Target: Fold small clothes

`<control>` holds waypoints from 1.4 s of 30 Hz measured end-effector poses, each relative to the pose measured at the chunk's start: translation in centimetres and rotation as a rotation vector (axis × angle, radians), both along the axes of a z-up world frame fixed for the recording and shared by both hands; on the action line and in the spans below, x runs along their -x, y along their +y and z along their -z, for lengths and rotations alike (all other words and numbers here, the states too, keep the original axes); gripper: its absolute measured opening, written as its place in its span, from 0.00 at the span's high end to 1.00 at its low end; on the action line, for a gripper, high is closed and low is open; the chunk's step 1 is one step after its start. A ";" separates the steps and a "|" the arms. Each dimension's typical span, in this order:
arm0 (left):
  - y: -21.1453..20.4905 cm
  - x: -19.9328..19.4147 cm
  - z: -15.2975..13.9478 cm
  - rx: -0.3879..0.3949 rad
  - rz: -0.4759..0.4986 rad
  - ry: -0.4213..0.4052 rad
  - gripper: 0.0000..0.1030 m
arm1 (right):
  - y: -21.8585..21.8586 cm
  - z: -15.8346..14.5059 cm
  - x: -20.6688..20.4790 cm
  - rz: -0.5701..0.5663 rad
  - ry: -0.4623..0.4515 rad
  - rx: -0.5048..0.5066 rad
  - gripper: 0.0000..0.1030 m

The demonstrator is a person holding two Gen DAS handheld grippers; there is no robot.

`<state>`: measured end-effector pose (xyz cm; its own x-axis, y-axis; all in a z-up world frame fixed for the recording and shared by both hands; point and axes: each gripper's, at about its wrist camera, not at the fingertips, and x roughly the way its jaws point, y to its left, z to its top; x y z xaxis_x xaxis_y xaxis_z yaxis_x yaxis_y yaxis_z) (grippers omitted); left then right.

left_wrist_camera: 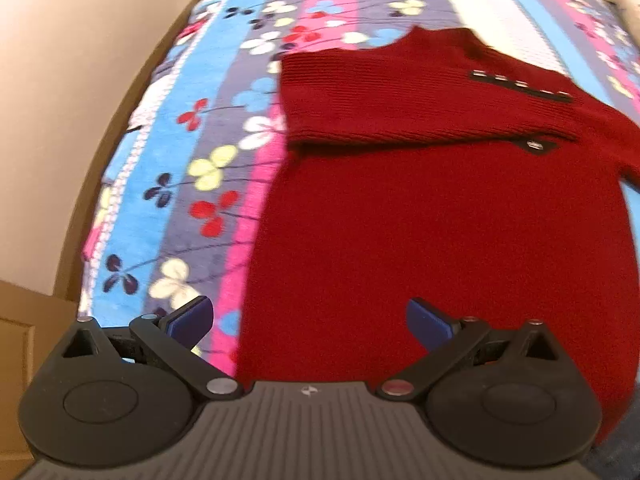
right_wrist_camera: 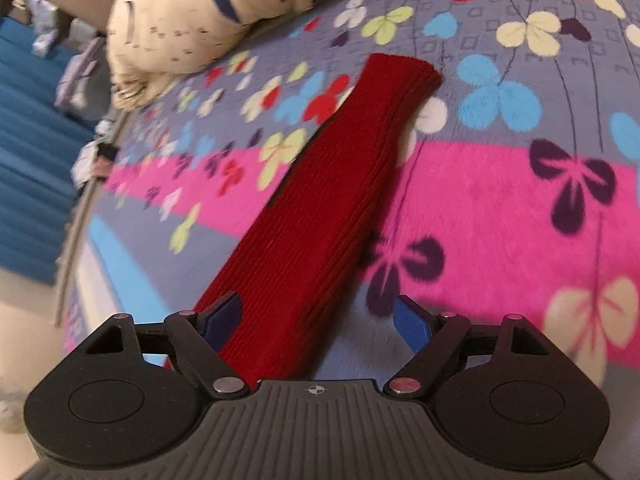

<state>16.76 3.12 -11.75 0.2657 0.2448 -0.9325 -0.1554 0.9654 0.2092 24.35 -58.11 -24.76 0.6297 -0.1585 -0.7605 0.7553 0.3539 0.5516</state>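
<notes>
We count one red knitted sweater point(left_wrist_camera: 432, 216), two grippers, one flowered blanket point(left_wrist_camera: 192, 128) that carries everything, and one cream pillow point(right_wrist_camera: 192, 20).

In the left wrist view the sweater lies flat on the blanket, with one sleeve point(left_wrist_camera: 400, 100) already folded across the chest. A row of small metal studs point(left_wrist_camera: 520, 86) sits on the shoulder. The left edge of the blanket runs along a wooden bed frame point(left_wrist_camera: 132, 120) and a pale wall point(left_wrist_camera: 60, 80). Between this edge and the sweater there is a wide strip of bare blanket.

The left gripper point(left_wrist_camera: 310, 320) stands wide open and holds nothing. The lower part of the sweater lies just ahead of it; the left side edge of the garment passes between its two blue pads point(left_wrist_camera: 192, 320).

In the right wrist view we see the other sleeve point(right_wrist_camera: 320, 208) stretched out straight over the blanket, its cuff at the far end. The pillow lies at the far left corner, well apart from the cuff. On the right of the sleeve the blanket is bare.

The right gripper point(right_wrist_camera: 318, 320) is also spread wide and grasps nothing. The near part of the sleeve runs between its fingers, closer to the left finger point(right_wrist_camera: 224, 316); we cannot tell whether it touches the cloth.
</notes>
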 end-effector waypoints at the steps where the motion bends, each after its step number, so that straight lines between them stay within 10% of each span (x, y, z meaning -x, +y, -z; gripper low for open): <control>1: 0.6 -0.5 0.3 -0.009 -0.020 0.003 0.00 | -0.2 0.5 -0.4 0.011 0.014 0.005 0.18; 4: 2.1 -1.5 0.8 -0.019 -0.053 0.011 0.00 | -0.8 1.1 -1.5 0.023 0.035 0.048 0.24; 5: 2.5 -1.7 0.9 -0.020 -0.058 0.012 0.00 | -0.6 0.8 -1.9 0.025 0.054 0.100 0.73; 7: 3.2 -2.1 1.2 -0.021 -0.066 0.010 0.00 | -0.7 0.2 -3.1 -0.037 0.063 0.143 0.90; 12: 5.1 -2.7 2.7 -0.022 -0.082 0.012 0.00 | 5.1 -6.4 -6.0 -0.225 0.057 0.472 0.90; 19: 9.1 -2.7 3.9 0.024 -0.158 0.003 0.00 | 30.0 -13.2 -7.3 -0.712 -0.197 1.002 0.90; 22: 11.0 -2.6 4.1 0.011 -0.175 -0.002 0.00 | 41.4 -10.9 -5.4 -1.040 -0.278 1.102 0.88; 25: 12.7 -2.8 4.4 -0.007 -0.191 -0.003 0.00 | 49.0 -4.2 -2.9 -1.468 -0.114 1.088 0.54; 27: 13.6 -3.0 4.5 0.000 -0.183 -0.013 0.00 | 49.8 -1.5 -0.5 -1.577 -0.061 1.070 0.51; 42: 9.7 -19.1 4.7 0.251 0.017 -0.191 0.00 | 29.5 -5.3 -5.6 -0.989 0.088 0.852 0.42</control>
<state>35.82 12.79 -16.41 0.4437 0.0074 -0.8961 -0.1522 0.9861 -0.0672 29.92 -28.65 -19.44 0.7094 -0.1092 -0.6963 -0.0022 0.9876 -0.1572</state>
